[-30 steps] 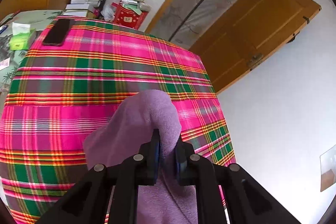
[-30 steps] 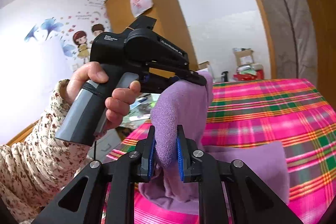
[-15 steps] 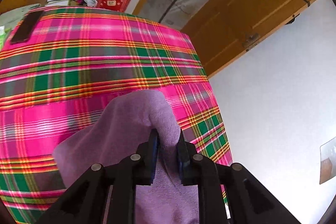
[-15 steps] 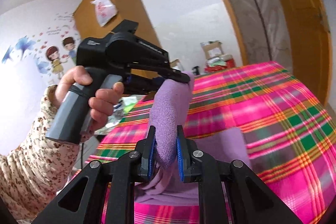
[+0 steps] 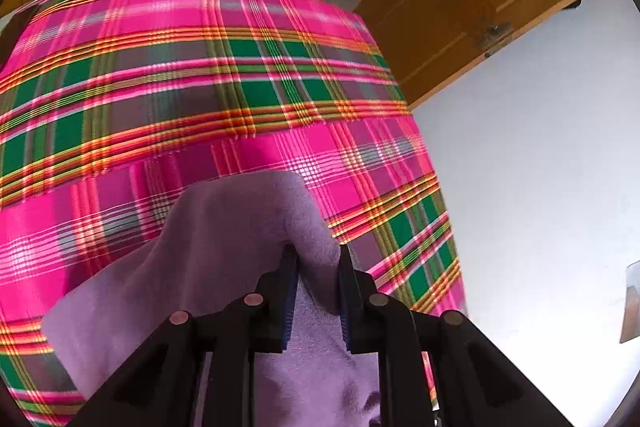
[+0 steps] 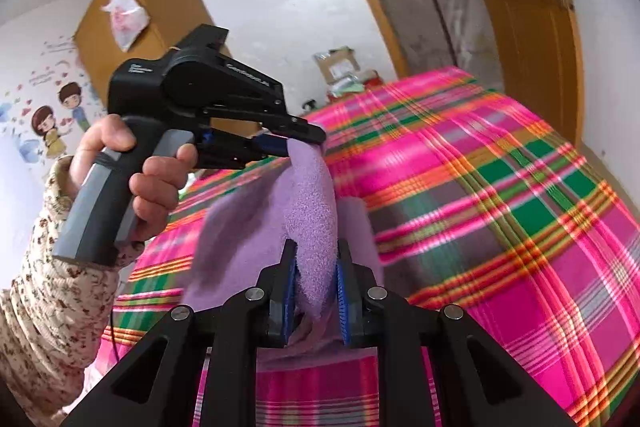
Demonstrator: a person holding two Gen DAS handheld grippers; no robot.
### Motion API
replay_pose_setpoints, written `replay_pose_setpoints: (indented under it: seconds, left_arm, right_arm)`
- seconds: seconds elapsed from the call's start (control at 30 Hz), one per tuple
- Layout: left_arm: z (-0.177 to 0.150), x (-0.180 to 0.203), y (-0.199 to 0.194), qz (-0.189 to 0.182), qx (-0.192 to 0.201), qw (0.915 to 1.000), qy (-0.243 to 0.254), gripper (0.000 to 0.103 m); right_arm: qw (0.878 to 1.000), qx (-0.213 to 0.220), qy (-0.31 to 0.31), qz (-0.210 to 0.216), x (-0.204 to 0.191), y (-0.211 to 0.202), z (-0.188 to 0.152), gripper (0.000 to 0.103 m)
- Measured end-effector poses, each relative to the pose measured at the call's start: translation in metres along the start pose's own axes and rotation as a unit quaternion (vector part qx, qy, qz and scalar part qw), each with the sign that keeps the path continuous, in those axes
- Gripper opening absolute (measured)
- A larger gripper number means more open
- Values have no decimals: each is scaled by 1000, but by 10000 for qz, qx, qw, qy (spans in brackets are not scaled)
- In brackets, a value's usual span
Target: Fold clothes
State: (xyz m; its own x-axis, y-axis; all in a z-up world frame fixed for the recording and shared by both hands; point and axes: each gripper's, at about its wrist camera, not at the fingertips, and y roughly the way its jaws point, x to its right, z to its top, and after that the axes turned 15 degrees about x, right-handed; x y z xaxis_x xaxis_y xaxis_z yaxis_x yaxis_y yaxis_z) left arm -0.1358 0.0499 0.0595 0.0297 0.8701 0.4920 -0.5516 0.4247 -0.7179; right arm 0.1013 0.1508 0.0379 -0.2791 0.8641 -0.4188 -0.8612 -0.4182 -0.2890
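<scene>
Purple towel (image 6: 308, 199) hangs over the plaid cloth (image 6: 500, 195), pinched by both tools: left gripper (image 6: 304, 141) at twelve o'clock, right gripper (image 6: 316, 267) at six; left hand (image 6: 132, 171) at nine.

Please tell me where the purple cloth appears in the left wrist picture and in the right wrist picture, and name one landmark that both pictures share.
Left wrist view: the purple cloth fills the lower centre, running up between the left gripper's fingers.
Right wrist view: it hangs in the centre, from the left gripper down to the right gripper.
Shared landmark: the pink plaid cover under the cloth.
</scene>
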Motion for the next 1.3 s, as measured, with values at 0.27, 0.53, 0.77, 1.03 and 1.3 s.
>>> replay_pose_setpoints:
  seconds: [0.27,0.53,0.77,1.03,1.3]
  left_arm:
    - [-3,-7,24,-54,-245,9996,-129,22]
    - [-4,-16,18,-353,-203,9988,-285,26]
    - [2,-34,-22,-419,226,9986,-241,29]
    - [-11,-74,-59,-152,497,9975,-479,31]
    - [-34,-106,-97,-22,983,9926,-708,31]
  right_arm:
    - [9994,-221,165,-224,15,9,-11,18]
    - [9986,-321,70,-415,21,11,-17,25]
    - [9975,-328,79,-629,35,9,-16,28]
    - [9959,-172,39,-888,48,0,-4,28]
    - [9969,-307,-579,-438,23,16,0,30]
